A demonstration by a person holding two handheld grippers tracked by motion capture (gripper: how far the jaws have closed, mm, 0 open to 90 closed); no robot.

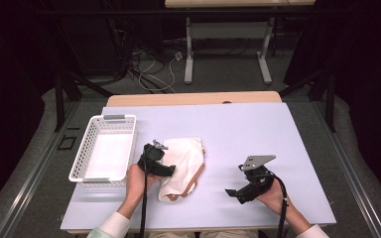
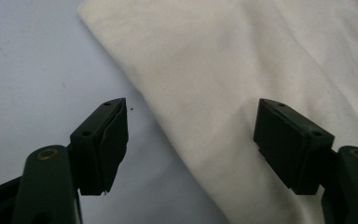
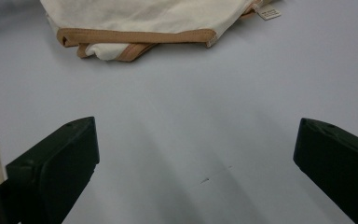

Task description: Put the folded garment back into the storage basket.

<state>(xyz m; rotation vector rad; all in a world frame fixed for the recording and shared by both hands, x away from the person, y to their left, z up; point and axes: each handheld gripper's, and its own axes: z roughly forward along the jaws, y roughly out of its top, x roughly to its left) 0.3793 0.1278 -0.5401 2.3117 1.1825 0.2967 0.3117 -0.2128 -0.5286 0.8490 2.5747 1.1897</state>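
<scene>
The cream canvas tote bag (image 1: 183,163) lies flat near the middle of the tabletop (image 1: 258,129), folded over on itself. The left tongs (image 1: 166,171) hover at its 9 o'clock edge; in the left gripper view their jaws stand wide apart, straddling the bag's (image 2: 242,93) edge without touching it. The right tongs (image 1: 233,192) are well apart from the bag, toward 4 o'clock from it, jaws also spread and gripping nothing; in the right gripper view the bag (image 3: 144,18) lies ahead at 12 o'clock. Its fabric is plain off-white, with tan handles (image 3: 135,36) doubled at the near end and a small white label (image 3: 269,13). A white mesh basket (image 1: 92,148) sits at the bag's 9 o'clock.
</scene>
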